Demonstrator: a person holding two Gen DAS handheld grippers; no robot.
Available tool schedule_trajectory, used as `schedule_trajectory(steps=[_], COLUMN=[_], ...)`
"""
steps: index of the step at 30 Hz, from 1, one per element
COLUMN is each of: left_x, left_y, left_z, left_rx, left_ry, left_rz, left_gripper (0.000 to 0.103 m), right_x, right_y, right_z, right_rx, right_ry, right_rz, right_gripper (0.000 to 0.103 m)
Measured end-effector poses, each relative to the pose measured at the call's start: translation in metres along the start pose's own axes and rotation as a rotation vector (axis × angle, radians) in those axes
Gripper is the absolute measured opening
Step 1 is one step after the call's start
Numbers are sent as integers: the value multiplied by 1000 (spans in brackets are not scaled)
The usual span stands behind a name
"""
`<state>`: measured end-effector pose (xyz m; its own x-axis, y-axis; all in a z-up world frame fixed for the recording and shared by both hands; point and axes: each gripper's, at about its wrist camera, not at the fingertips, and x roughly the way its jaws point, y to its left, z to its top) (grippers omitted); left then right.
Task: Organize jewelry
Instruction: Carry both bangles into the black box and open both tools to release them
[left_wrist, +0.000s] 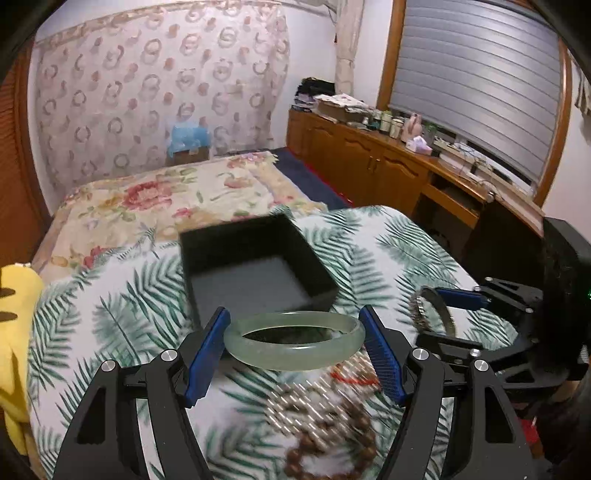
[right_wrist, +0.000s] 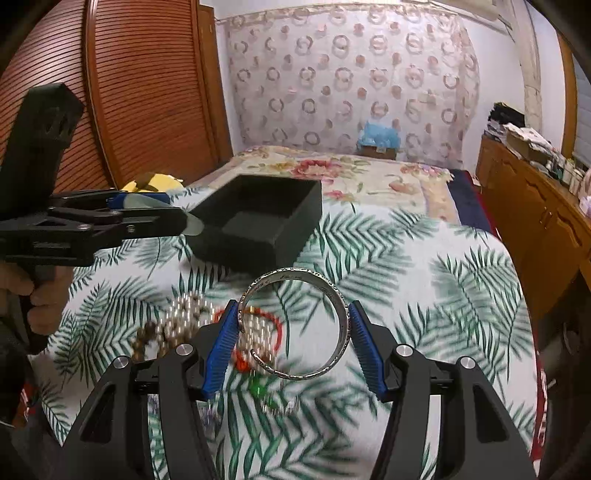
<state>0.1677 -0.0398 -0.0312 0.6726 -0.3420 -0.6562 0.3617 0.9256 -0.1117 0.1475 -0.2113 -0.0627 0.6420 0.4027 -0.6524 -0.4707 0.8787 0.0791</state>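
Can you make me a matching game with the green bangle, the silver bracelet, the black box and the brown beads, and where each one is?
Things:
1. green bangle
2. silver bracelet
3. black box
4. brown beads

Places:
A. lying on the leaf-print cloth
B. clamped in the right gripper
C. standing open with nothing inside
D. clamped in the left gripper

Pairs: 1-D, 2-B, 3-C, 4-A

A pale green bangle (left_wrist: 294, 339) is sitting between blue fingers (left_wrist: 205, 356). A silver bracelet (right_wrist: 295, 326) is shining above the white, green-leafed cloth (right_wrist: 424, 280).
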Motion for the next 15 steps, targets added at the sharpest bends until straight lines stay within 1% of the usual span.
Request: schedule_trajectory(steps=[8, 12, 15], left_x=[33, 55, 68], left_y=[27, 37, 40], left_z=[26, 30, 31], left_rx=[-32, -44, -43], left_ry=[1, 24, 42], left_rz=[23, 33, 34], left_gripper=[69, 69, 69], right_x=[21, 33, 40], right_y=[-3, -7, -11], right_z=[43, 64, 73], right_rx=[-56, -82, -91], right_ry=[-13, -21, -24], right_rz=[19, 16, 12], right_gripper=[62, 62, 62])
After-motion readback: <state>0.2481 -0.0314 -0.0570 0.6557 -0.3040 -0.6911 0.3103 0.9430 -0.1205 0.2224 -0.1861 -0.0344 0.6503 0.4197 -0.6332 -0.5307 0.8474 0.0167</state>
